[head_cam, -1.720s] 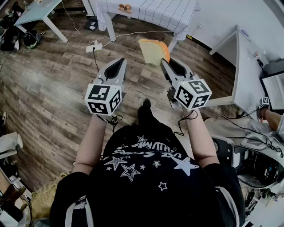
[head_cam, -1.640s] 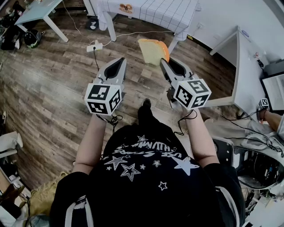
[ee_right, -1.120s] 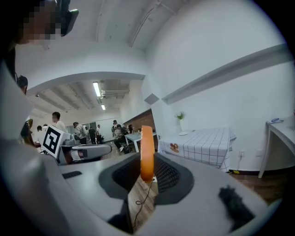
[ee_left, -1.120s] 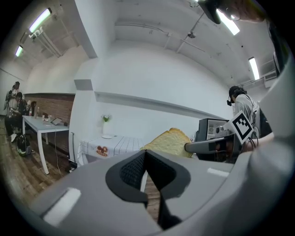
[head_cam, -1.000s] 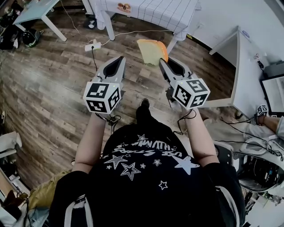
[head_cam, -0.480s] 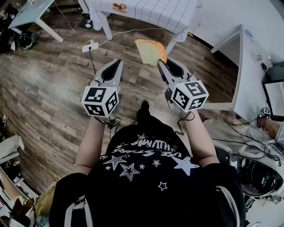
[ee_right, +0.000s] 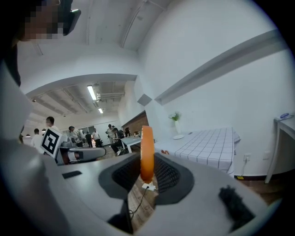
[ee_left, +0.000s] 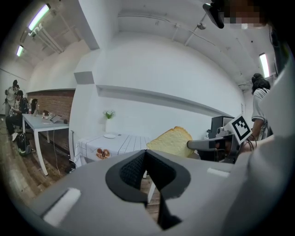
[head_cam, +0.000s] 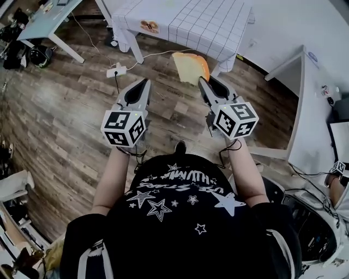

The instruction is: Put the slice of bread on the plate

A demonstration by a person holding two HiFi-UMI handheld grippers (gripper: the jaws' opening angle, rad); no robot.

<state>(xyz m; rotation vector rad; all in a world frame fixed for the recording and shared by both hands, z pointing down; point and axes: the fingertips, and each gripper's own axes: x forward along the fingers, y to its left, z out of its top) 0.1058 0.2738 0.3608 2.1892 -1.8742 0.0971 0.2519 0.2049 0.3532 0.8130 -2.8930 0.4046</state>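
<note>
The slice of bread, pale with an orange-brown crust, stands upright in the air over the wooden floor, with my right gripper shut on its lower edge. In the right gripper view the slice shows edge-on between the jaws. My left gripper hovers beside it, to the left, shut and holding nothing. From the left gripper view the bread appears to the right. A small white plate lies on the checked-cloth table ahead; the right gripper view also shows this plate.
A potted plant stands behind the plate. A power strip and its cable lie on the floor before the table. A light table stands at far left, a white desk at right. People sit in the background.
The person has walked forward: the checked table is nearer and shows more fully. Both grippers moved along with them, and the bread stays held in the right one.
</note>
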